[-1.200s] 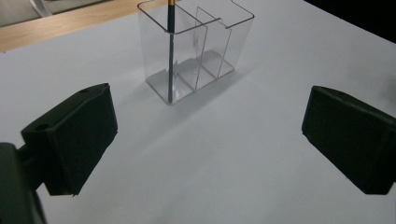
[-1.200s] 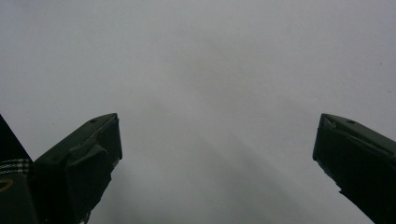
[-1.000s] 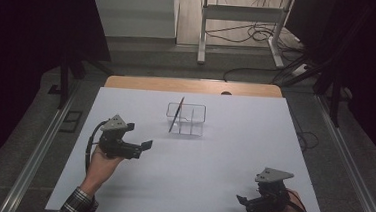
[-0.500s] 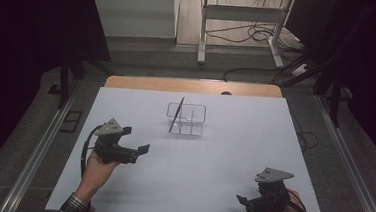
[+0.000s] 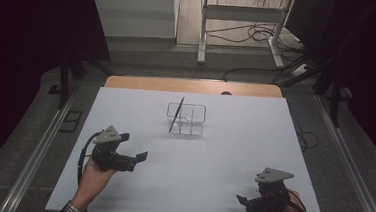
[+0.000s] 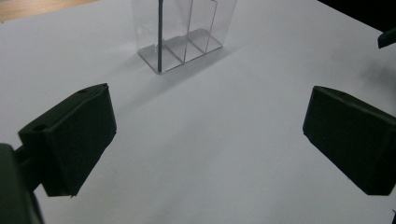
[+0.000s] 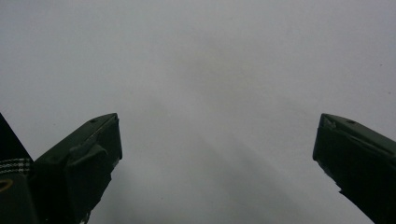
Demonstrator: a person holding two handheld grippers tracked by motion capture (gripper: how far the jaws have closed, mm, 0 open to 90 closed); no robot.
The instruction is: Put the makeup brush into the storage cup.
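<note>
We hold the left gripper (image 5: 140,158) low over the white table (image 5: 232,154) at our near left, its jaws spread wide with nothing between them, and it points up the table toward the clear plastic divided holder (image 5: 186,120). That holder stands near the table's middle toward the far edge, well apart from this gripper, with a thin dark pen (image 5: 176,114) leaning in its left end compartment; in the left gripper view the holder (image 6: 187,32) sits ahead, between the jaws' lines and slightly left. Our right gripper (image 5: 242,200) rests at the near right edge, well apart from the holder, jaws likewise spread and bare over the plain tabletop (image 7: 210,93).
</note>
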